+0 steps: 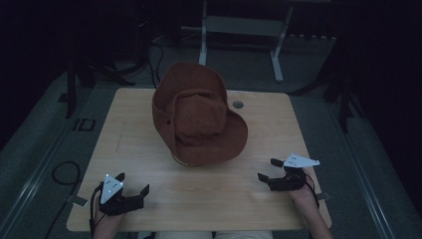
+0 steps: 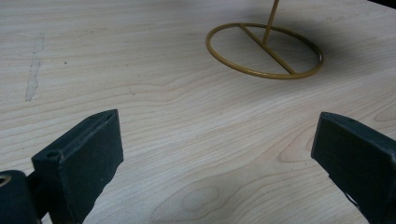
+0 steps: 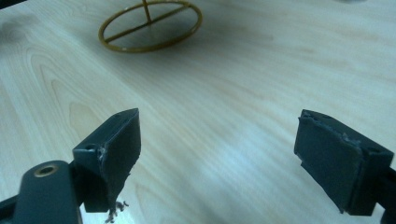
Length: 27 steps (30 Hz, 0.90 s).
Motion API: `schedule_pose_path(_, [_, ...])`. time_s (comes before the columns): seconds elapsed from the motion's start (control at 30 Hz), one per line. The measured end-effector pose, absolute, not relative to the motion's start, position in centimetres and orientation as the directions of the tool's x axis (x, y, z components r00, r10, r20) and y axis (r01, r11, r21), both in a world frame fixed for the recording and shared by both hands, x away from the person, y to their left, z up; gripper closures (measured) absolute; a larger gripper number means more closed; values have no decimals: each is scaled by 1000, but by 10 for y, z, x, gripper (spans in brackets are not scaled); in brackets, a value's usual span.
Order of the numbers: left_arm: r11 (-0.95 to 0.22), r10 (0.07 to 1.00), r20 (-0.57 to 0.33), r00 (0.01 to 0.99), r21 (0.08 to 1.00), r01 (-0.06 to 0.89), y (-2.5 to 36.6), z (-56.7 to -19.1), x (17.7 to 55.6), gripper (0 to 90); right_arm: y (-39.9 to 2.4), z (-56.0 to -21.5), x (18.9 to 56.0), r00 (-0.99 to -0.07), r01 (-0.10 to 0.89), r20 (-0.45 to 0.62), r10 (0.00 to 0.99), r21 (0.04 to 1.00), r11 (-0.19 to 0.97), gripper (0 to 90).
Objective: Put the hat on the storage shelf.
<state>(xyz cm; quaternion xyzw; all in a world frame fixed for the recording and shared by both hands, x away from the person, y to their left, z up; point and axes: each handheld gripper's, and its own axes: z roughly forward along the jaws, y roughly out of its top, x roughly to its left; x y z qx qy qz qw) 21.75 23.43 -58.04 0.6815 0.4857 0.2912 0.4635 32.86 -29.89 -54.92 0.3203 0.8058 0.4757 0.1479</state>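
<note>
Hat, brown, wide brim, sits centre frame in high view on stand, table beneath. Left gripper lower left, right gripper lower right, both spread, empty, well apart from hat.
Left gripper view: gold ring base upper right, jaws wide.
Right gripper view: base upper left. Best approach, I judge: take brim from both sides, lift straight off post.

Black hand-held gripper each hand, grey three-cornered plates, trailing cables.
</note>
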Motion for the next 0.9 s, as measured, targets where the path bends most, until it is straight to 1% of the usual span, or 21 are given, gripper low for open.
schedule_pose_path(0.1, [-100, 931, -53, 360, 914, 394, 235, -581, 218, 27, -303, -555, 325, -750, 386, 75, 657, 857, 342, 146])
schedule_pose_path(0.17, [-99, 931, -54, 362, 914, 392, 234, -580, 217, 27, -305, -558, 321, -753, 378, 64, 655, 857, 351, 144])
schedule_pose_path(0.6, [-98, 929, -57, 365, 915, 392, 235, -580, 216, 27, -329, -571, 293, -702, 364, -21, 712, 848, 385, 144])
schedule_pose_path(0.9, [-97, 929, -58, 366, 915, 391, 235, -580, 216, 27, -331, -573, 293, -693, 363, -26, 721, 851, 380, 145])
